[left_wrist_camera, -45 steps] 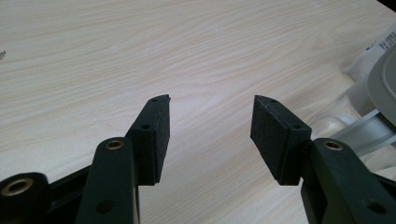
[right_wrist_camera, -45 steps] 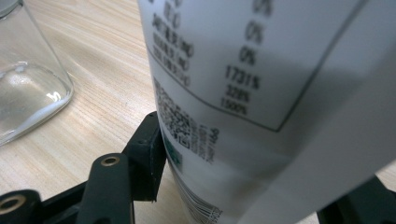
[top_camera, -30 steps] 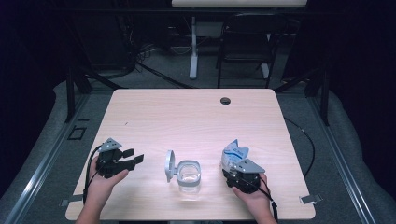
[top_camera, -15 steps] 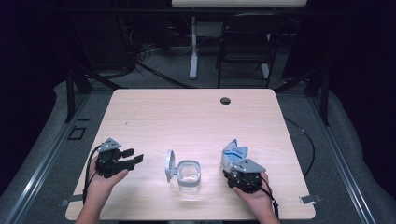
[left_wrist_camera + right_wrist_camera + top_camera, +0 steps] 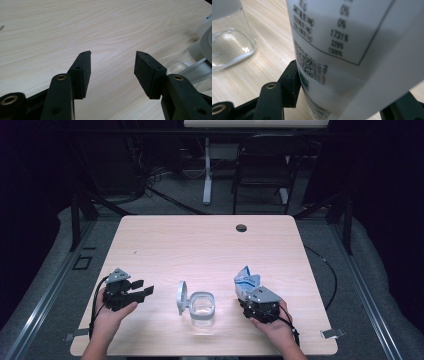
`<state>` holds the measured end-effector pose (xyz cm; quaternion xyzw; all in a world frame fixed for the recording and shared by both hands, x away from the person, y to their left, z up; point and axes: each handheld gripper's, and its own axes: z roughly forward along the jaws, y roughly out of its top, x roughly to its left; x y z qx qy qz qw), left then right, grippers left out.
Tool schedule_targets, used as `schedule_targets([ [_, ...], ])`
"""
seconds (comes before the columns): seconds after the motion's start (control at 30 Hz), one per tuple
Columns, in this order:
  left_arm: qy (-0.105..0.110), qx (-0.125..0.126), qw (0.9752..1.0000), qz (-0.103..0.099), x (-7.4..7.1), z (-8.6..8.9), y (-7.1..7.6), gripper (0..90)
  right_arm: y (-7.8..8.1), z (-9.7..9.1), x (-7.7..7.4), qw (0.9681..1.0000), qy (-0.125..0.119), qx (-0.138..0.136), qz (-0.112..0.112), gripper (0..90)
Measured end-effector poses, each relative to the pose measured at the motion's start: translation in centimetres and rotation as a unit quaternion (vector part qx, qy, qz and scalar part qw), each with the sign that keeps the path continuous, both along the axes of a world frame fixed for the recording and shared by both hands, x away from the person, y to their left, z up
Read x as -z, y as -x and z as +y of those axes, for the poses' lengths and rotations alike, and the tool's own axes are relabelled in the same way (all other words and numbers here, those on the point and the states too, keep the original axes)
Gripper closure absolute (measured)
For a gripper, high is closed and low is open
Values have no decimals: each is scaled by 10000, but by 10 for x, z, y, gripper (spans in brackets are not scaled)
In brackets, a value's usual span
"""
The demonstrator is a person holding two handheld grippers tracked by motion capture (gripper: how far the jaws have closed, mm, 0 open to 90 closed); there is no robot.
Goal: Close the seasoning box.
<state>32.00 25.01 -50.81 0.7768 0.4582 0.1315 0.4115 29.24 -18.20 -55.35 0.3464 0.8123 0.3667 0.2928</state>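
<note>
One glass jar (image 5: pixel 202 307) with its hinged lid (image 5: pixel 181 297) swung open stands on the wooden table (image 5: pixel 200 245), at 6 o'clock. At its 3 o'clock, the right gripper (image 5: pixel 252 295) grasps one white-and-blue printed pouch (image 5: pixel 246 281) between its jaws. At its 9 o'clock, the left gripper (image 5: pixel 145 287) stands released, jaws apart over bare wood.
</note>
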Motion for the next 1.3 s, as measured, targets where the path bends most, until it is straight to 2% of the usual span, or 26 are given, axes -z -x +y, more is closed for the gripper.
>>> schedule_targets([
  [0.2, -7, 12, 10000, 4, 1, 0, 0, 479, 1, 5, -7, 9983, 477, 6, -337, 424],
  [0.47, 9, -10, 10000, 9, 1, 0, 0, 479, 3, 12, -14, 9955, 730, -65, -600, 424],
  [0.67, 8, -3, 10000, 23, 1, 0, 0, 479, 4, 17, -20, 9920, 963, -118, -809, 424],
  [0.8, -5, -9, 10000, 15, 1, 1, 0, 479, 5, 20, -23, 9888, 1151, -151, -938, 424],
  [1.13, -2, -8, 10000, 16, 1, 1, -1, 479, 8, 25, -27, 9822, 1431, -198, -1200, 424],
  [1.2, -14, -13, 10000, 24, 1, 1, -1, 479, 8, 26, -29, 9792, 1567, -236, -1270, 424],
  [1.3, -16, -16, 10000, 22, 1, 1, 0, 479, 8, 28, -30, 9764, 1673, -308, -1333, 424],
])
